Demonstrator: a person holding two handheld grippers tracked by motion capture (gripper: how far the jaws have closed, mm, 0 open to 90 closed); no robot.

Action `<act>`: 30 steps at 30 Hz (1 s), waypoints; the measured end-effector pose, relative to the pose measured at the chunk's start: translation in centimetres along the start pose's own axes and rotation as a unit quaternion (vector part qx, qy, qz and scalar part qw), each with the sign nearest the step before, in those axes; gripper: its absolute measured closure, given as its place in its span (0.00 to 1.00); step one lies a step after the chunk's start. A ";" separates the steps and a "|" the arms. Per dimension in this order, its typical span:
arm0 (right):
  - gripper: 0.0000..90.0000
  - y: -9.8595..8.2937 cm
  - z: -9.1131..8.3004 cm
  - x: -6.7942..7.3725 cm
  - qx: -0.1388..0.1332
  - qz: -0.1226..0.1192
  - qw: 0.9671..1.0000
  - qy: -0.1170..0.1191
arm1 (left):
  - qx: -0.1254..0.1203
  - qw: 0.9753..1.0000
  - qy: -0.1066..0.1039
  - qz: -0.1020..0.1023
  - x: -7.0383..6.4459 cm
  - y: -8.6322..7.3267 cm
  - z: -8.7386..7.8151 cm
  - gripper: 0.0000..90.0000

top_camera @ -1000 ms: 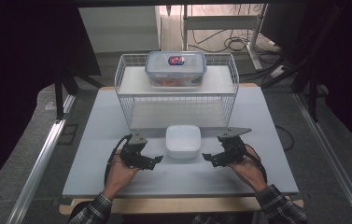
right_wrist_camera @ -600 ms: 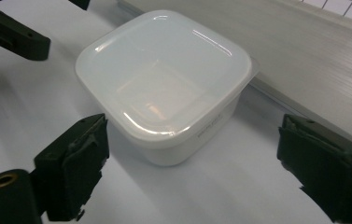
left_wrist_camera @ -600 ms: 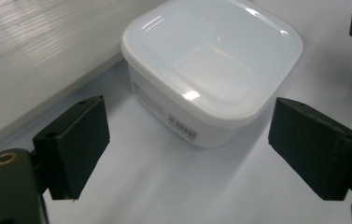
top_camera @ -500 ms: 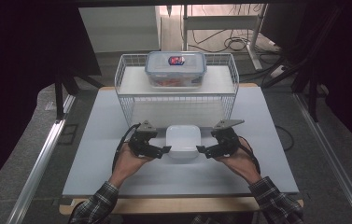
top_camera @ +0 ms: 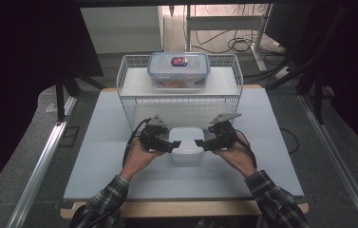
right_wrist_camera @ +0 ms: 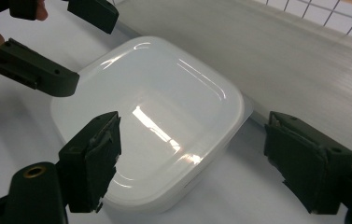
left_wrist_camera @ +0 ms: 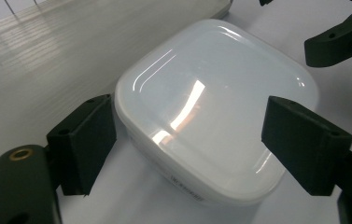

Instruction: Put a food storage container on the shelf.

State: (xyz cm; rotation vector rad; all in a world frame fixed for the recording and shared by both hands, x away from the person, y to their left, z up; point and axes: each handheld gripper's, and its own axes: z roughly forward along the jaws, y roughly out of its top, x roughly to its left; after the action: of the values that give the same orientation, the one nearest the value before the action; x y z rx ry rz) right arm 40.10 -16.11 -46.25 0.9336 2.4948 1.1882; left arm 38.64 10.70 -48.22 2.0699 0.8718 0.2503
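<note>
1. The white box (left_wrist_camera: 211,126) between my jaws looks like smooth, glossy plastic (bright streaks of light run across its top).
2. My left gripper (top_camera: 174,143) and right gripper (top_camera: 200,143) are matt black plastic, slightly grainy on the pads (right_wrist_camera: 94,163).
3. The table (top_camera: 96,156) has a pale, smooth, matt top.
4. The rack (top_camera: 181,102) is thin white-coated wire.
5. The lidded container (top_camera: 179,70) on it is clear, shiny plastic.
6. My sleeves (top_camera: 103,204) are soft checked cloth.

— How do the hands sit?
— Both forearms come in from the table's near edge; left gripper (top_camera: 175,144) and right gripper (top_camera: 199,142) face each other mid-table.
— Jaws?
— Spread wide on both (nothing pinched).
</note>
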 end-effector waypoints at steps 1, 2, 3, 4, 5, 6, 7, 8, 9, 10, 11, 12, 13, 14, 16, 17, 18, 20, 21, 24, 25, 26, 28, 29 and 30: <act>0.22 -0.1 0.2 -0.1 0.001 0.001 1.000 0.001 | 0.001 1.000 0.001 -0.001 0.1 -0.1 0.1 0.21; 0.22 -0.2 0.3 -0.1 0.003 0.003 1.000 -0.001 | 0.003 1.000 0.003 -0.001 0.2 -0.2 0.1 0.21; 0.22 -0.3 0.4 -0.2 0.005 0.002 1.000 -0.001 | 0.007 1.000 0.006 0.000 0.4 -0.3 0.3 0.21; 0.22 -0.4 0.5 -0.3 0.008 0.004 1.000 -0.001 | 0.007 1.000 0.007 -0.005 0.5 -0.4 0.4 0.21; 0.22 -0.5 0.6 -0.4 0.008 0.006 1.000 0.001 | 0.007 1.000 0.006 -0.008 0.6 -0.5 0.6 0.21; 0.23 -0.6 0.7 -0.4 0.007 0.006 1.000 0.003 | 0.010 1.000 0.003 -0.015 0.8 -0.7 0.8 0.21; 0.23 -0.6 0.8 -0.6 0.007 0.010 1.000 0.008 | 0.009 1.000 -0.003 -0.019 0.9 -0.8 0.9 0.20; 0.23 -0.6 1.0 -0.7 0.008 0.015 1.000 0.012 | 0.006 1.000 -0.014 -0.027 1.1 -0.9 1.1 0.19; 0.22 -0.7 1.2 -0.8 0.009 0.021 1.000 0.016 | 0.004 0.999 -0.021 -0.035 1.3 -1.0 1.2 0.18; 0.22 -0.7 1.4 -0.9 0.012 0.023 0.999 0.020 | 0.004 0.999 -0.025 -0.039 1.4 -1.0 1.3 0.17; 0.22 -0.8 1.5 -1.0 0.015 0.024 0.999 0.021 | 0.005 0.999 -0.031 -0.043 1.6 -1.1 1.3 0.17; 0.21 -0.9 1.8 -1.1 0.019 0.024 0.999 0.022 | 0.005 0.998 -0.037 -0.049 1.7 -1.1 1.4 0.17; 0.21 -1.0 2.0 -1.2 0.020 0.028 0.999 0.026 | 0.005 0.998 -0.043 -0.054 1.8 -1.2 1.4 0.17; 0.21 -1.0 2.1 -1.3 0.021 0.038 0.998 0.035 | 0.006 0.997 -0.053 -0.059 2.0 -1.3 1.5 0.18; 0.23 -1.1 2.2 -1.5 0.023 0.052 0.997 0.046 | 0.005 0.995 -0.071 -0.066 2.0 -1.4 1.6 0.22; 0.26 -1.1 2.2 -1.5 0.024 0.058 0.996 0.055 | 0.005 0.995 -0.072 -0.067 1.9 -1.4 1.5 0.23; 0.28 -1.2 2.2 -1.5 0.027 0.065 0.995 0.068 | 0.007 0.994 -0.084 -0.071 1.9 -1.5 1.5 0.25; 0.30 -1.3 2.1 -1.4 0.034 0.077 0.993 0.080 | 0.008 0.993 -0.092 -0.075 1.9 -1.7 1.3 0.27; 0.30 -1.3 2.0 -1.3 0.036 0.080 0.993 0.081 | 0.011 0.992 -0.096 -0.079 1.8 -1.7 1.3 0.27; 0.38 -1.5 1.4 -0.9 0.042 0.089 0.992 0.078 | 0.015 0.990 -0.099 -0.099 1.6 -2.1 0.8 0.32; 0.42 -1.6 1.1 -0.8 0.044 0.093 0.992 0.076 | 0.014 0.990 -0.099 -0.102 1.5 -2.1 0.6 0.35; 0.45 -1.6 0.9 -0.7 0.044 0.095 0.992 0.075 | 0.012 0.989 -0.097 -0.108 1.3 -2.2 0.3 0.38; 0.53 -1.8 0.3 -0.5 0.041 0.098 0.992 0.071 | 0.010 0.990 -0.091 -0.107 1.1 -2.5 -0.3 0.47; 0.56 -2.0 0.1 -0.5 0.039 0.103 0.992 0.069 | 0.007 0.990 -0.089 -0.112 1.0 -2.6 -0.5 0.52; 0.60 -2.1 -0.1 -0.4 0.037 0.110 0.991 0.070 | 0.005 0.990 -0.087 -0.113 0.9 -2.7 -0.6 0.56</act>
State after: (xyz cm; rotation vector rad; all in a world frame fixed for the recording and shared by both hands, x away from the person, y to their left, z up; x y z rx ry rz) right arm 39.47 -17.43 -47.81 1.2109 2.6150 1.2723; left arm 37.68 12.73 -50.02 1.9483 0.9896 -0.0573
